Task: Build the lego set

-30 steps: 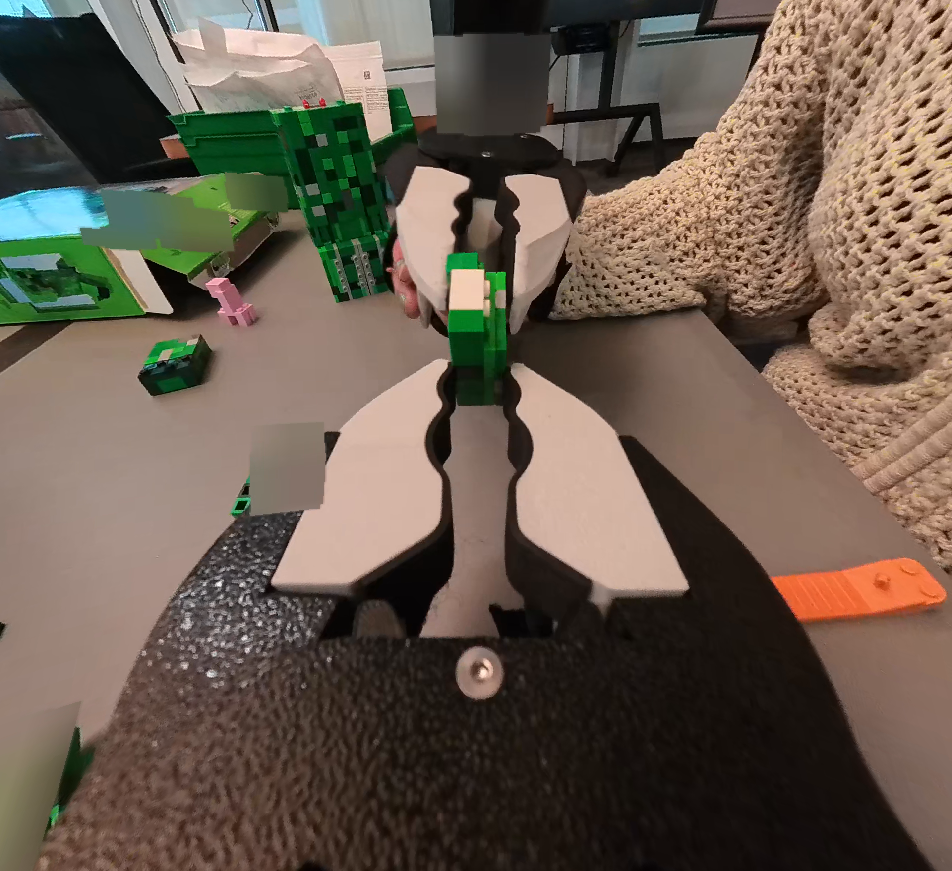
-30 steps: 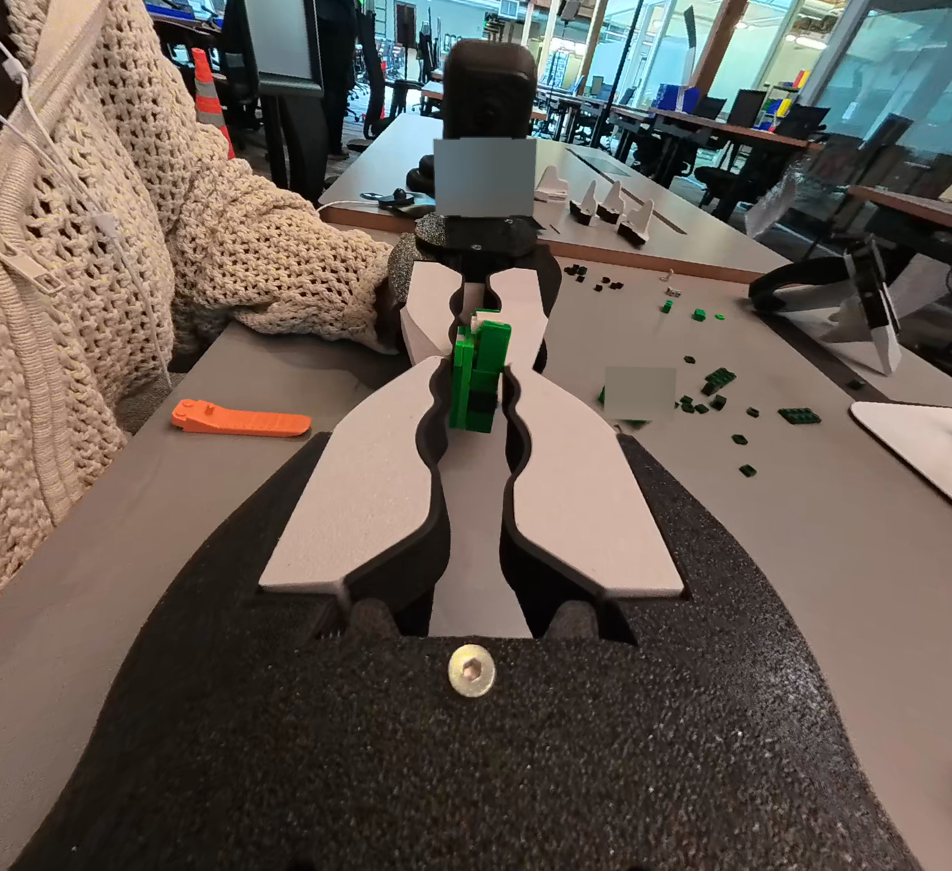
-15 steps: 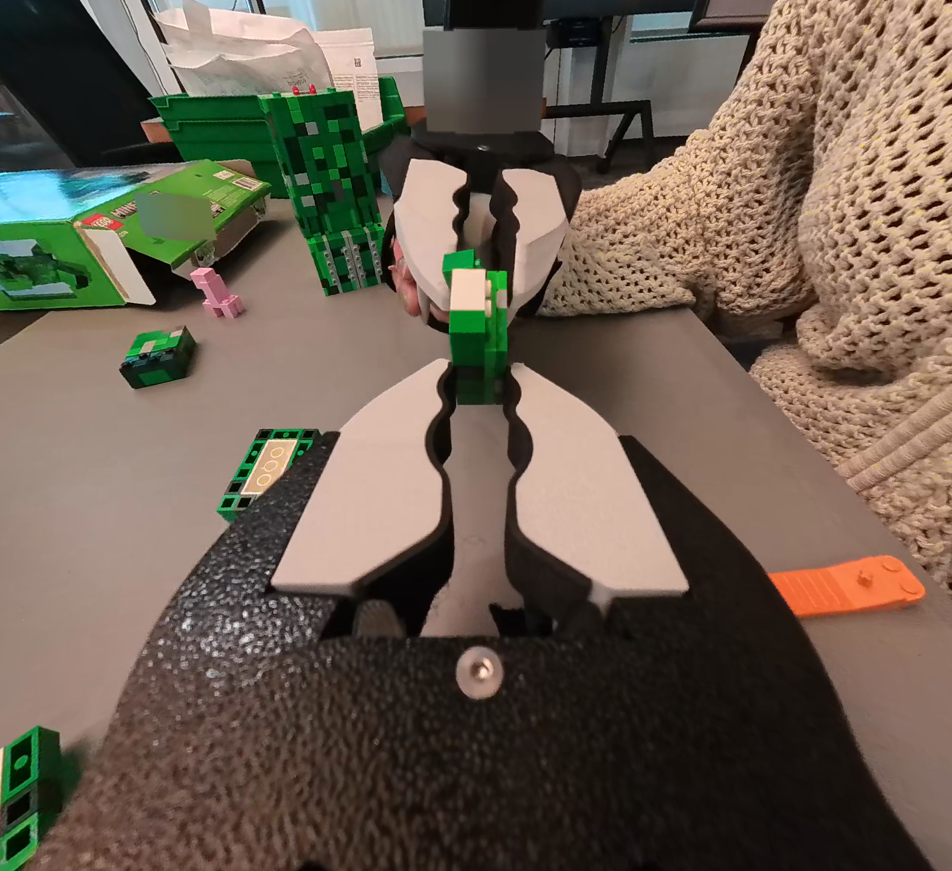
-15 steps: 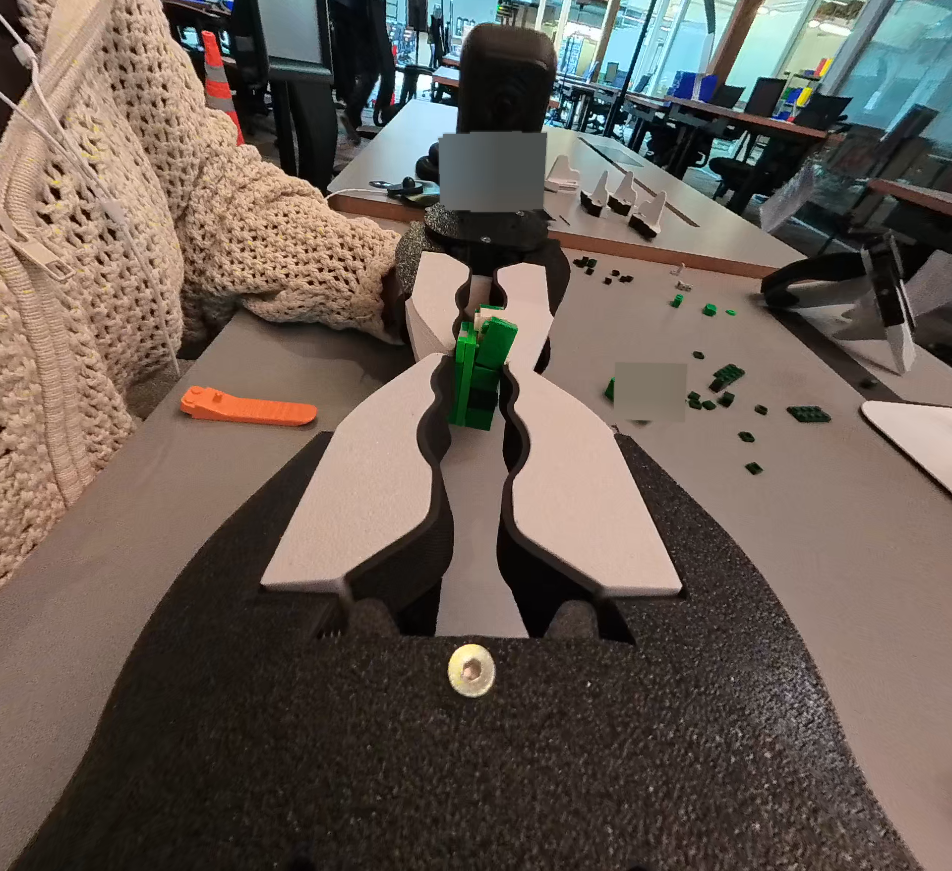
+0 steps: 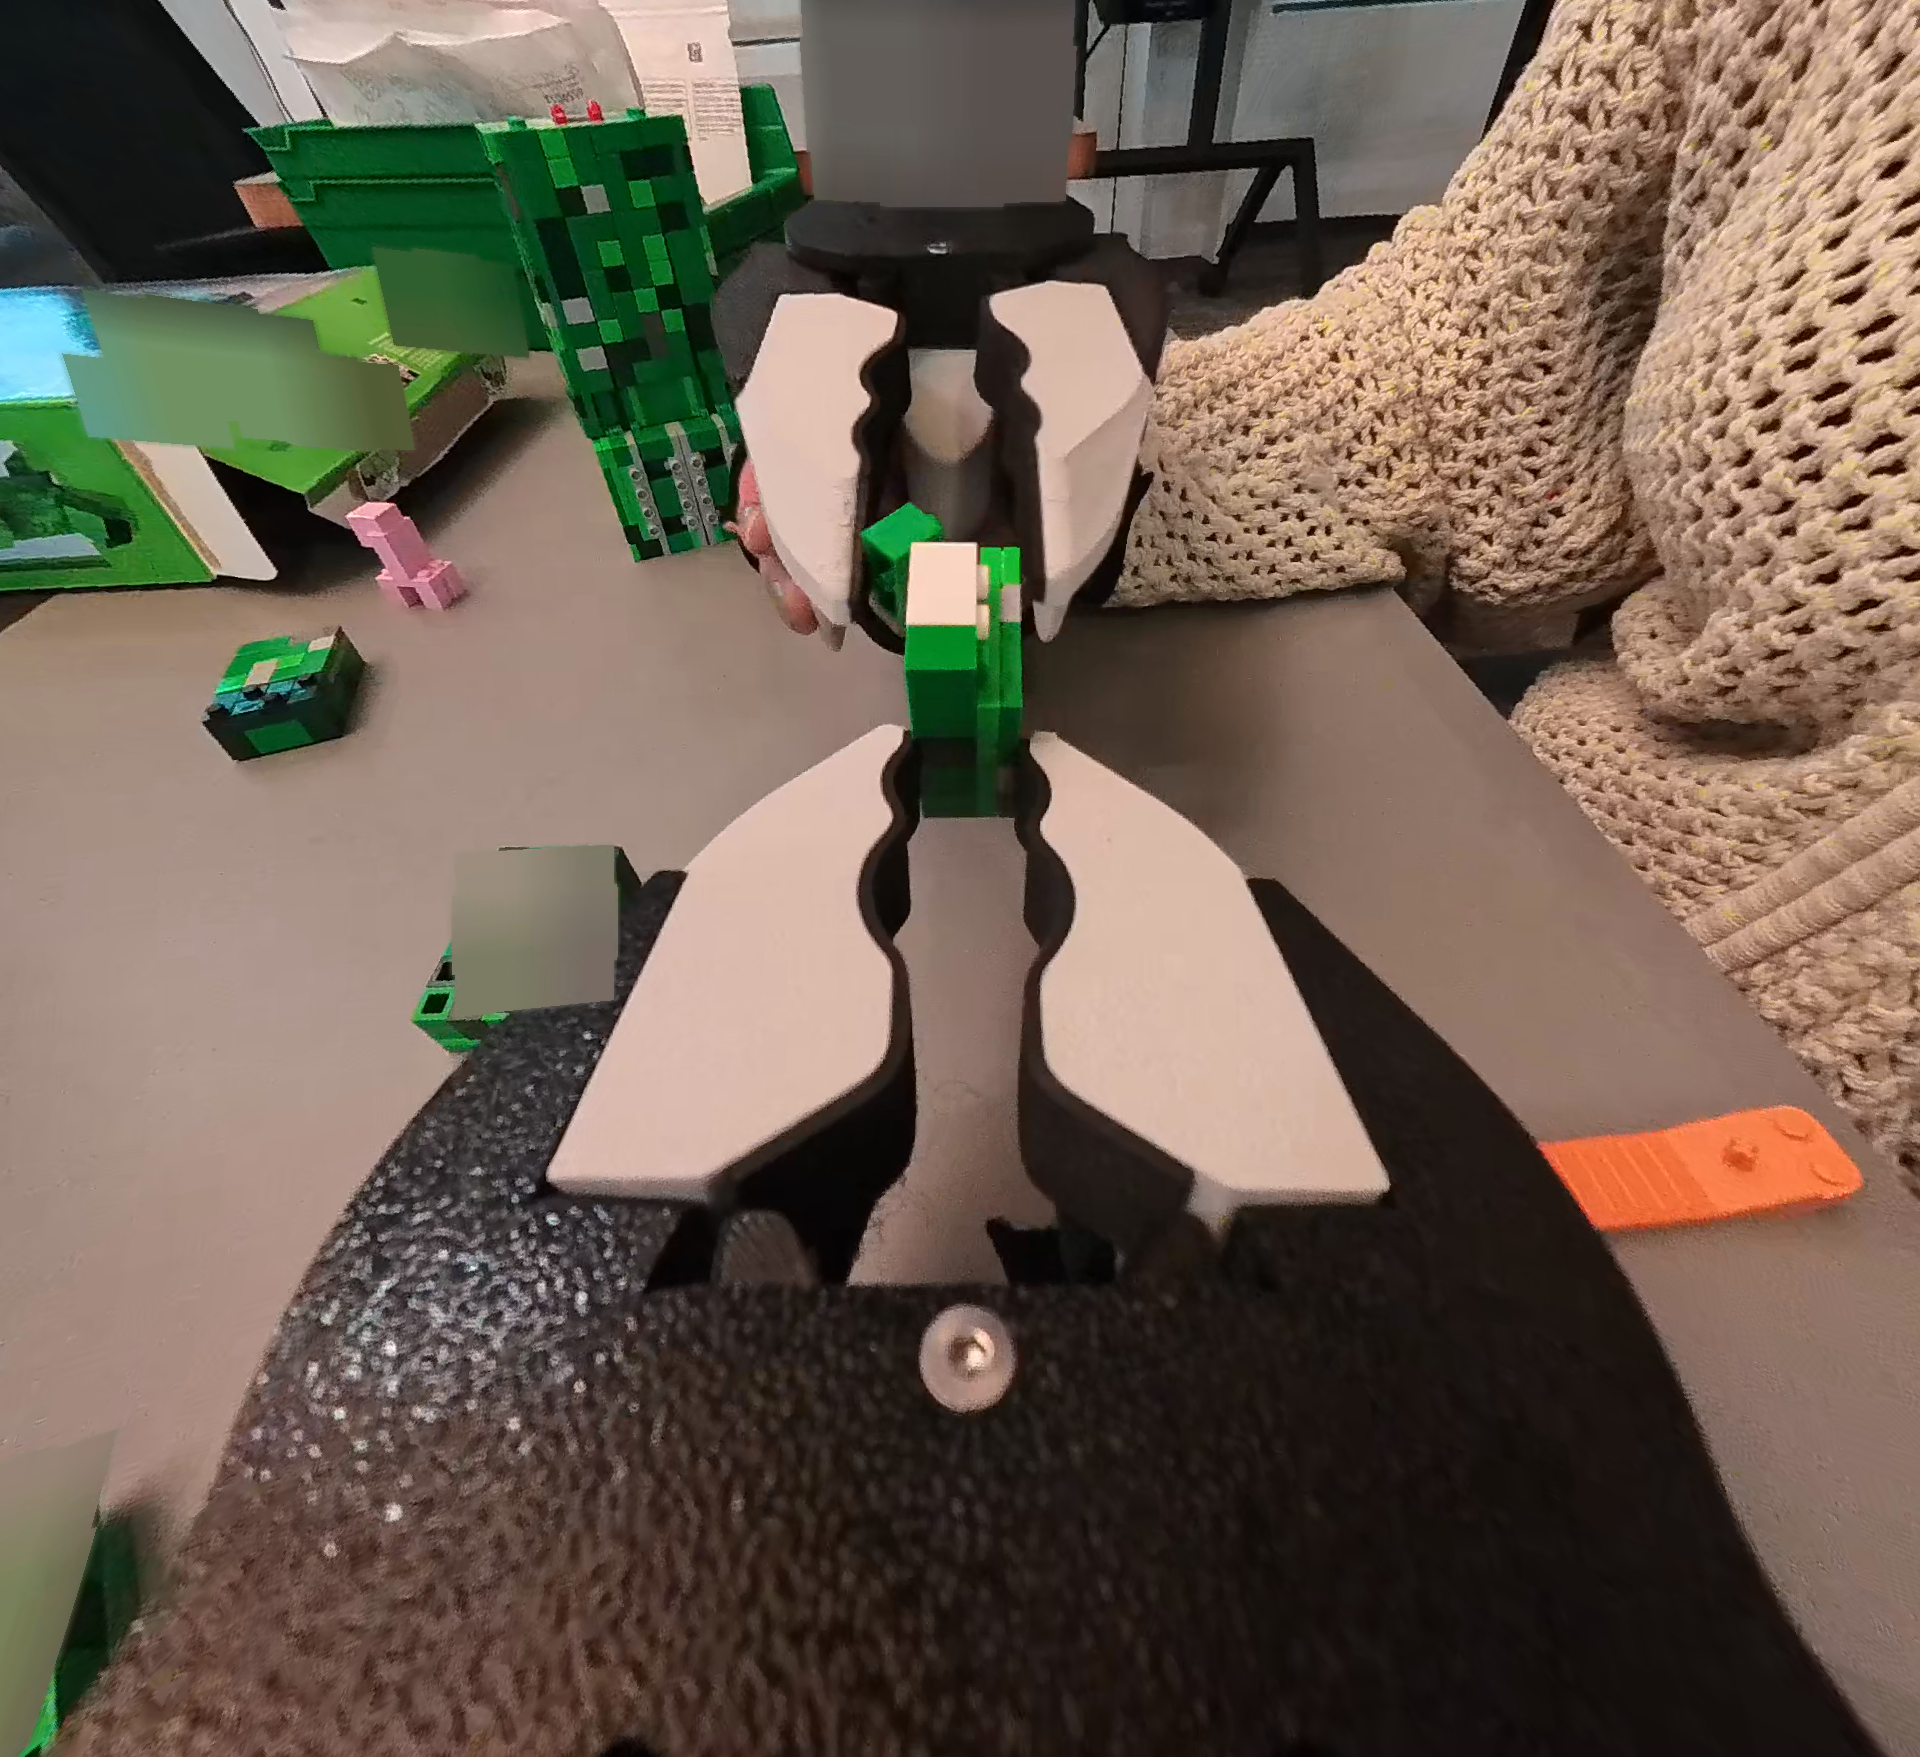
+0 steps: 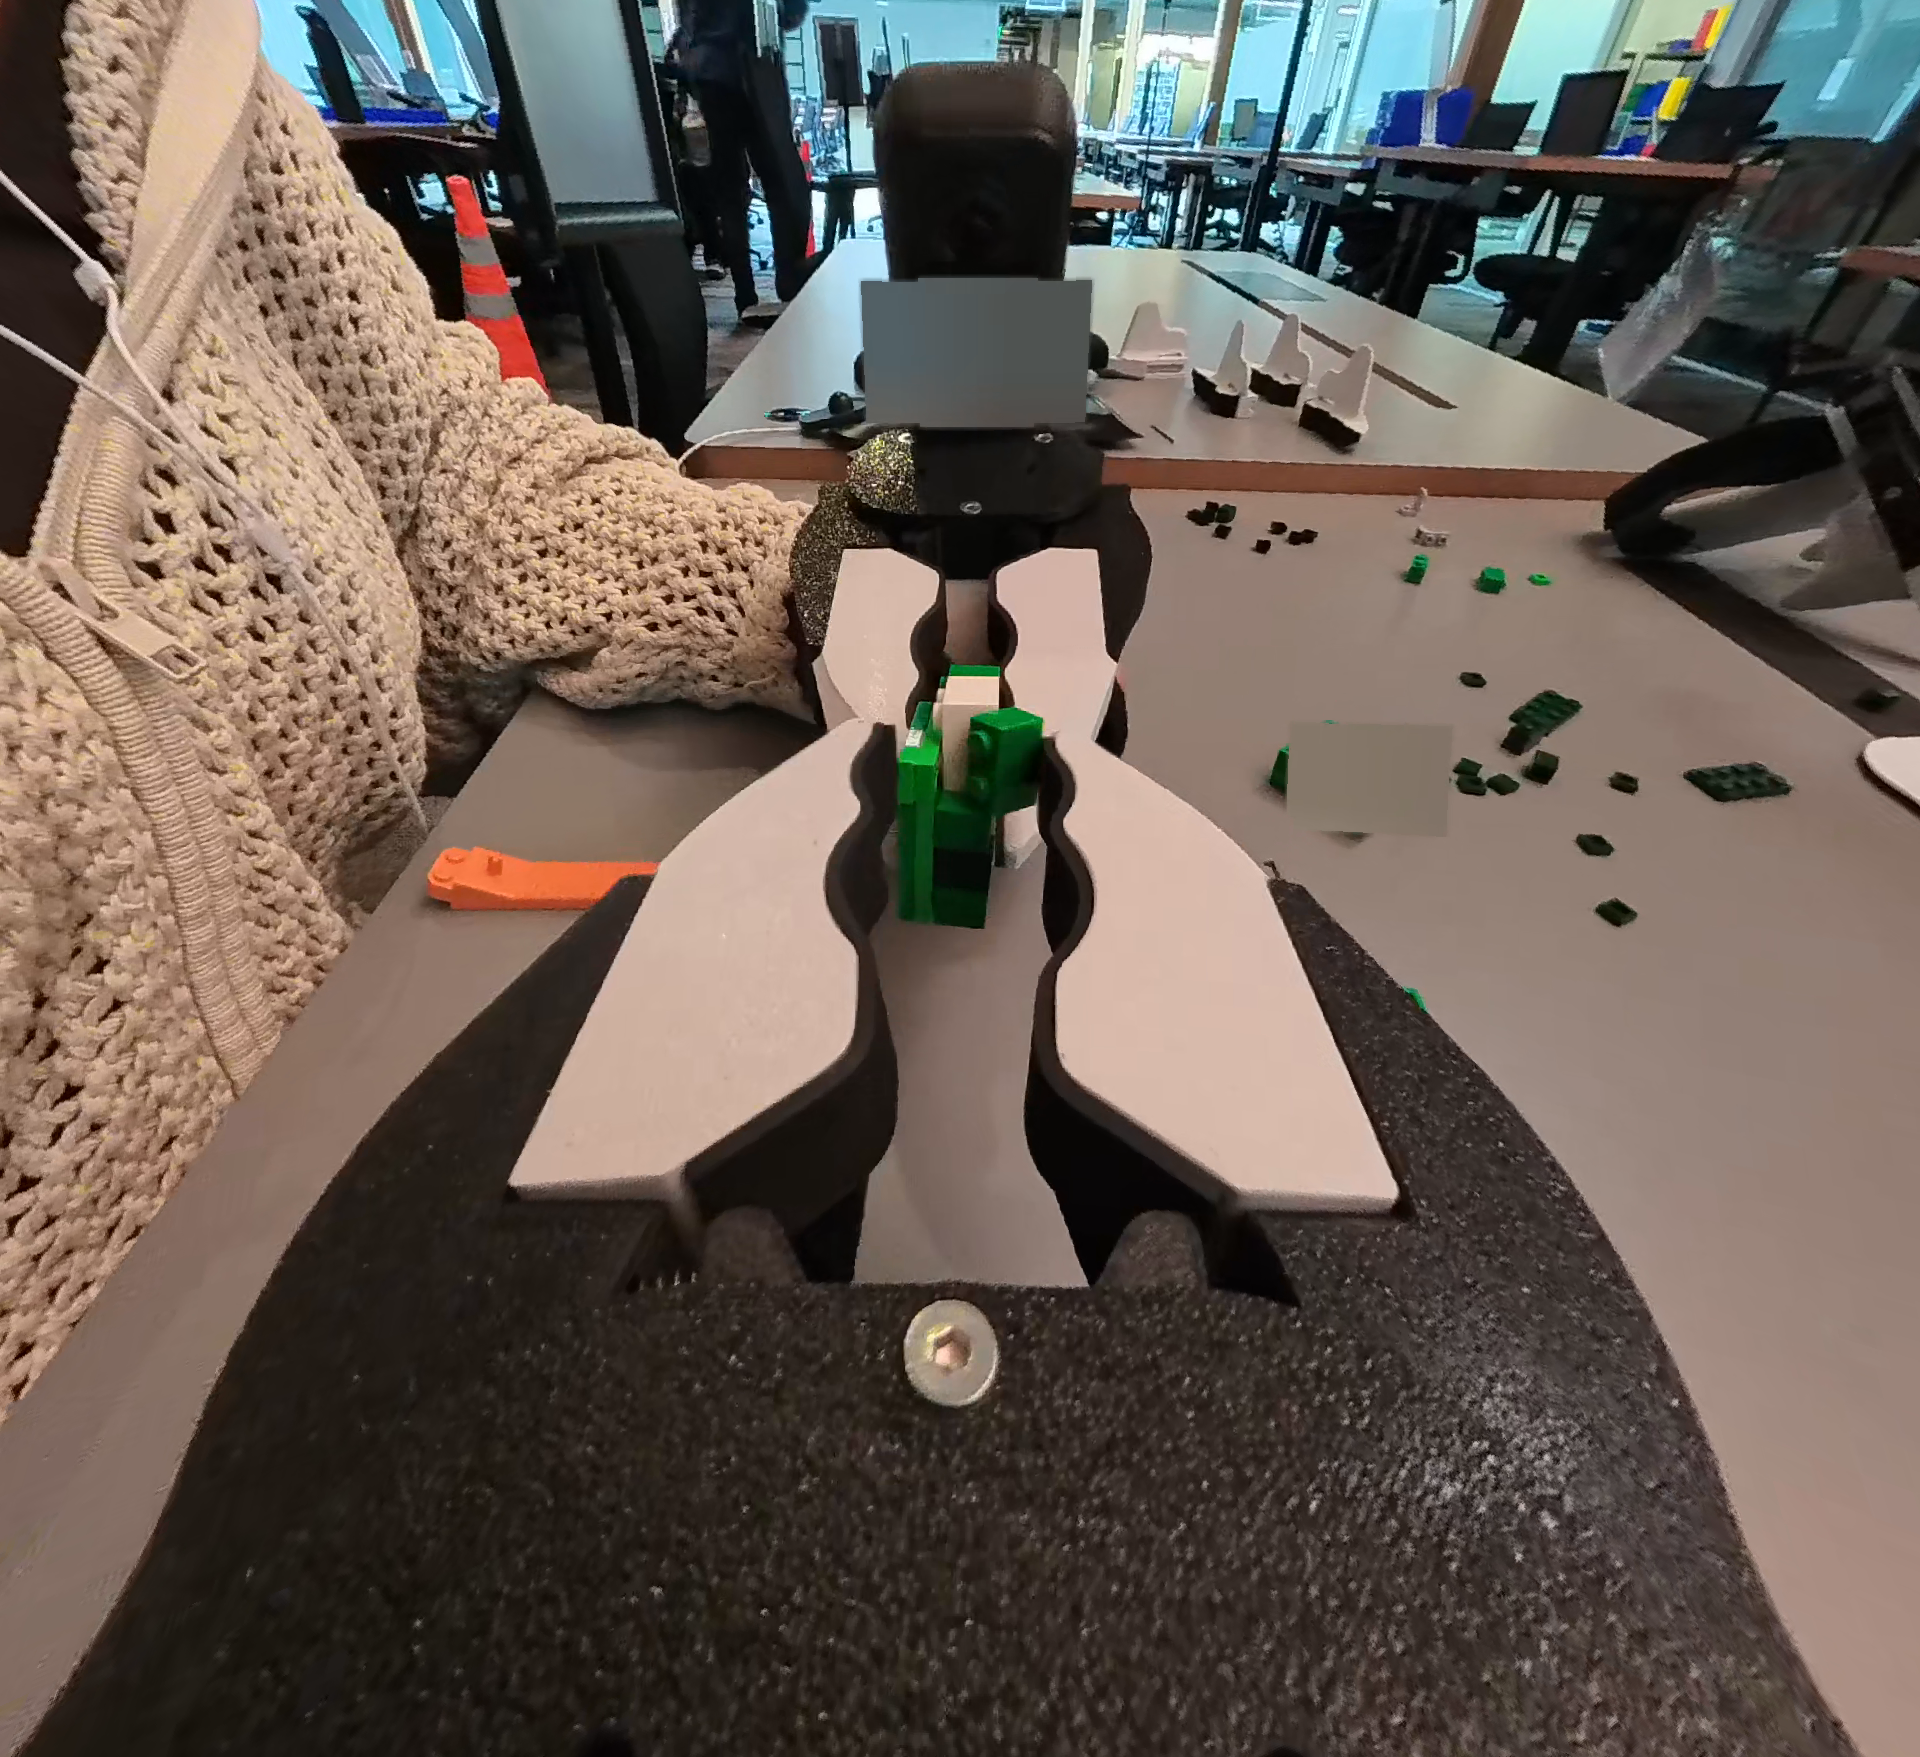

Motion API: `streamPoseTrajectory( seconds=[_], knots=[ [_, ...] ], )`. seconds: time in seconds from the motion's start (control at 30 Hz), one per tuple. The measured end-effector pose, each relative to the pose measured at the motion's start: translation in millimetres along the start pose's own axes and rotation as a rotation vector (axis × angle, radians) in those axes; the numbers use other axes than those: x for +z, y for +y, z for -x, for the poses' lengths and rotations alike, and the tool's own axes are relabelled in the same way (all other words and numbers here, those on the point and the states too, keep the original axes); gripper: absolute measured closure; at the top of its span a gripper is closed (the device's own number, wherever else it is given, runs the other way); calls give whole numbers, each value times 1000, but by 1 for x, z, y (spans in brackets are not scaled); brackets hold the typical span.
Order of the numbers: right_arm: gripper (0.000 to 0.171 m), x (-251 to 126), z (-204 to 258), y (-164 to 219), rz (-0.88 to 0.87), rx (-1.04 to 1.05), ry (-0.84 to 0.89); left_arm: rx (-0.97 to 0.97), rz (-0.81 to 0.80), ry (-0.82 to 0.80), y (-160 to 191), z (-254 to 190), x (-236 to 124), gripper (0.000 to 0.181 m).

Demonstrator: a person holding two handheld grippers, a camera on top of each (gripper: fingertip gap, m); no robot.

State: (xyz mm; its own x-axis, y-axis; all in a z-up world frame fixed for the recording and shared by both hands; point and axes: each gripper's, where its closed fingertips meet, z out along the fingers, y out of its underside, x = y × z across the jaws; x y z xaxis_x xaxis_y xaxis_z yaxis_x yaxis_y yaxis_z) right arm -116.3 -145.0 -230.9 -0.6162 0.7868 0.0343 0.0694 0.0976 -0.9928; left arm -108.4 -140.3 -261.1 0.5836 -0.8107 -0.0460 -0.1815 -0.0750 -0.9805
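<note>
At frame centre, my left gripper (image 5: pixel 961 772) clamps the knobbly green block stack (image 5: pixel 961 668); my right gripper (image 6: pixel 956 814) stands parted around it.

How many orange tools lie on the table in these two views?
1. The orange tool lies flat near the edge of the grey table, close to the knitted sleeve. Both views show this same tool. More may lie out of sight.

Green-and-white lego assembly (image 5: pixel 961 668), upright, perhaps clamped between grippers
</note>
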Motion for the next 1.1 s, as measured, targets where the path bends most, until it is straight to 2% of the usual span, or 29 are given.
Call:
streamPoseTrajectory(
  seconds=[0.27,0.77,1.1],
  knots=[
    [146,-2,-5,-3,-2,-43,51,-36,-20,-52,-2,9,-2,165],
    [143,2,-7,5,32,-77,88,-36,-20,-41,-1,7,-2,165],
    [152,1,-7,2,14,-115,102,-36,-15,-35,0,6,-2,165]
  ],
)
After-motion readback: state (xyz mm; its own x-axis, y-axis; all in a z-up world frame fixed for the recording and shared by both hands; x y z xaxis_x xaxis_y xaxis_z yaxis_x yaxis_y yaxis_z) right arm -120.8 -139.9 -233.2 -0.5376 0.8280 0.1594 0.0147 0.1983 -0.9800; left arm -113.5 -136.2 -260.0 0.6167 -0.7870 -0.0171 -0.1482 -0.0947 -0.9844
